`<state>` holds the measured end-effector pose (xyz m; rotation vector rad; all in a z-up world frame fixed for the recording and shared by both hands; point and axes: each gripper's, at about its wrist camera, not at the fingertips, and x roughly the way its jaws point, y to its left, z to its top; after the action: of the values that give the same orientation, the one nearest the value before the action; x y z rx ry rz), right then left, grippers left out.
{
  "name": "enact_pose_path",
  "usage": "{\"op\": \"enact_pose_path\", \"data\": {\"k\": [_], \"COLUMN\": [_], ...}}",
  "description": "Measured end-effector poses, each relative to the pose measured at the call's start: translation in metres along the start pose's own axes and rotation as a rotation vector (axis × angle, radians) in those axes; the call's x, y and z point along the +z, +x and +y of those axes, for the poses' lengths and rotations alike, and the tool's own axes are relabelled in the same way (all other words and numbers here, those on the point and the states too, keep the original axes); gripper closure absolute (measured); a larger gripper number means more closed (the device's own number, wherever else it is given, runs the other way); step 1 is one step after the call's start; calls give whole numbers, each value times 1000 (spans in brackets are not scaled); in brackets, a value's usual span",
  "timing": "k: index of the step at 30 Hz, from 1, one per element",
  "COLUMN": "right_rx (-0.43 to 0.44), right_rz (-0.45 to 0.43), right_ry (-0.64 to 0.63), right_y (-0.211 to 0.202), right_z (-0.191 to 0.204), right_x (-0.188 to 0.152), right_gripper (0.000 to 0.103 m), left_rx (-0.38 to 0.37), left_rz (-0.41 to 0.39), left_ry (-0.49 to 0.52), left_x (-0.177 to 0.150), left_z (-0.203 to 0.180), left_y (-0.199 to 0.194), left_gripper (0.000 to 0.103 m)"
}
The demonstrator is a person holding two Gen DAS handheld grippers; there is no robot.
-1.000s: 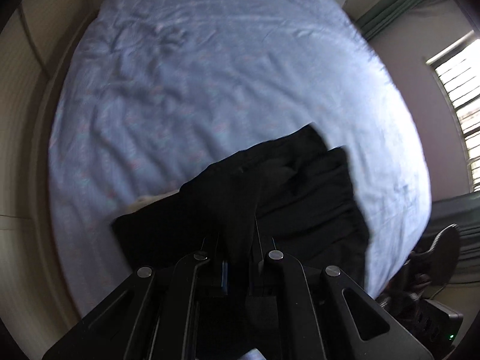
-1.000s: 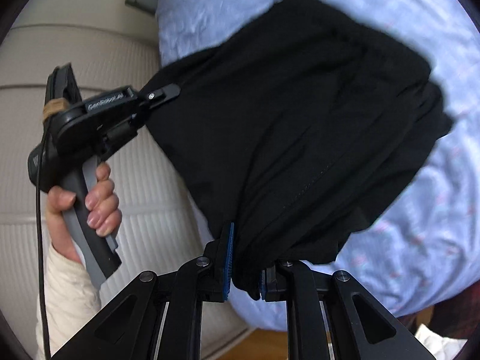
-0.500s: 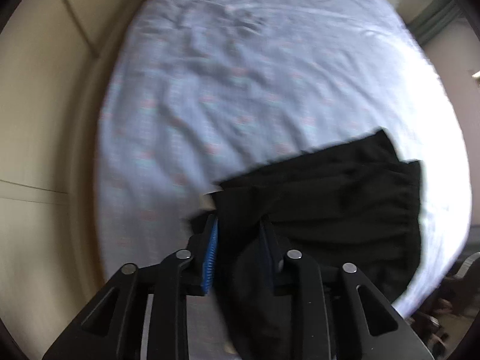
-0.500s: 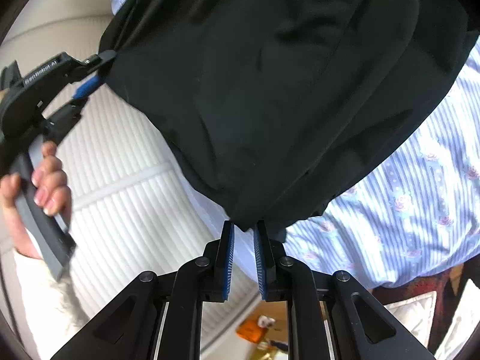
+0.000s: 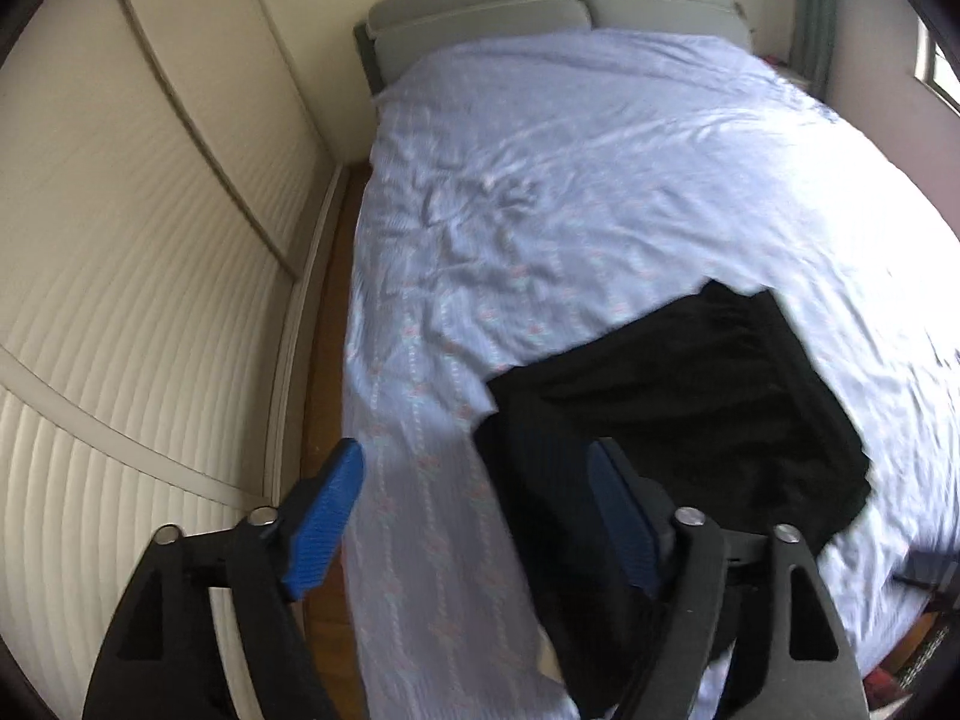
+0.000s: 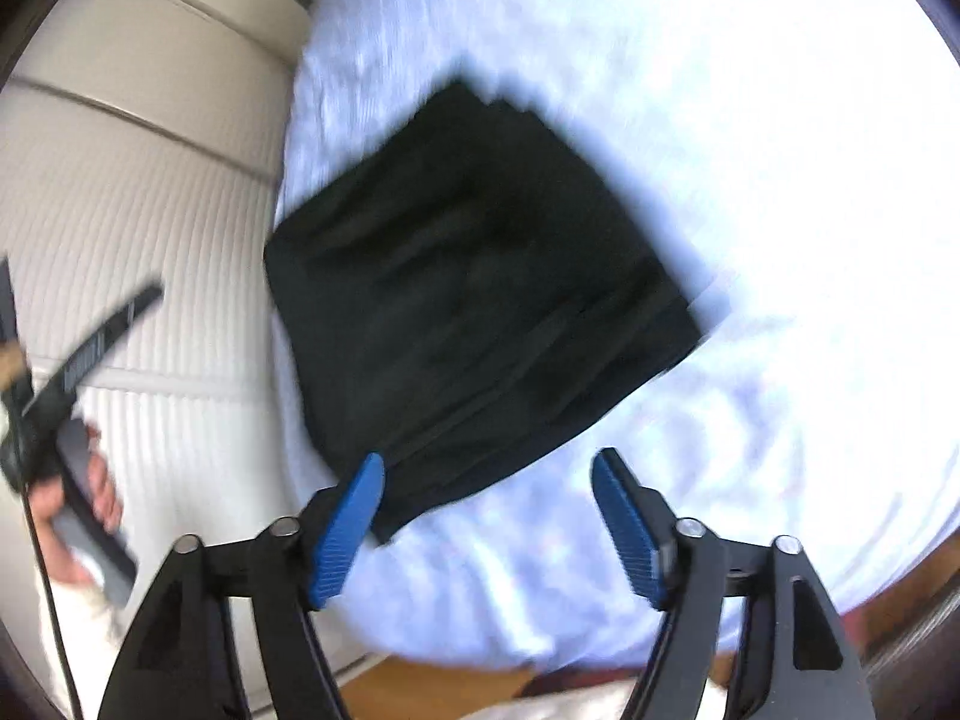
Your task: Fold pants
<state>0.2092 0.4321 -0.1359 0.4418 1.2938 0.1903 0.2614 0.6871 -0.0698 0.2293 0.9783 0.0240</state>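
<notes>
The black pants (image 5: 678, 408) lie folded into a rough rectangle near the foot corner of the bed; they also show in the right wrist view (image 6: 480, 294). My left gripper (image 5: 474, 516) is open and empty, above the bed edge, its right finger over the pants' near edge. My right gripper (image 6: 489, 525) is open and empty, just short of the pants' near corner. The left gripper (image 6: 78, 354) and the hand holding it appear, blurred, at the left of the right wrist view.
The bed (image 5: 570, 180) has a light blue patterned sheet and a grey headboard (image 5: 540, 18). A white ribbed wardrobe (image 5: 120, 300) stands close along the bed's left side, with a narrow strip of wood floor (image 5: 324, 360) between. A window (image 5: 936, 72) is at far right.
Both grippers were shut on the black pants, holding them up. They have opened and let go; the pants now lie folded on the bed, and both grippers have drawn back.
</notes>
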Motion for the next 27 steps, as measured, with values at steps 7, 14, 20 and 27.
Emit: {"op": "enact_pose_path", "data": {"k": [7, 14, 20, 27], "right_rx": [-158, -189, -189, -180], "right_rz": [-276, -350, -397, -424], "right_ry": [-195, -312, -392, -426], "right_y": [-121, -211, -282, -333], "right_z": [-64, -143, -214, -281], "right_x": [-12, -24, -21, -17], "right_gripper": [16, 16, 16, 16], "left_rx": [-72, -92, -130, -133], "left_rz": [-61, -147, -141, -161], "left_ry": [63, 76, -10, -99], "left_x": [-37, -57, -58, -53], "left_z": [-117, -255, -359, -438], "left_y": [-84, -162, -205, -247], "left_gripper": [16, 8, 8, 5]}}
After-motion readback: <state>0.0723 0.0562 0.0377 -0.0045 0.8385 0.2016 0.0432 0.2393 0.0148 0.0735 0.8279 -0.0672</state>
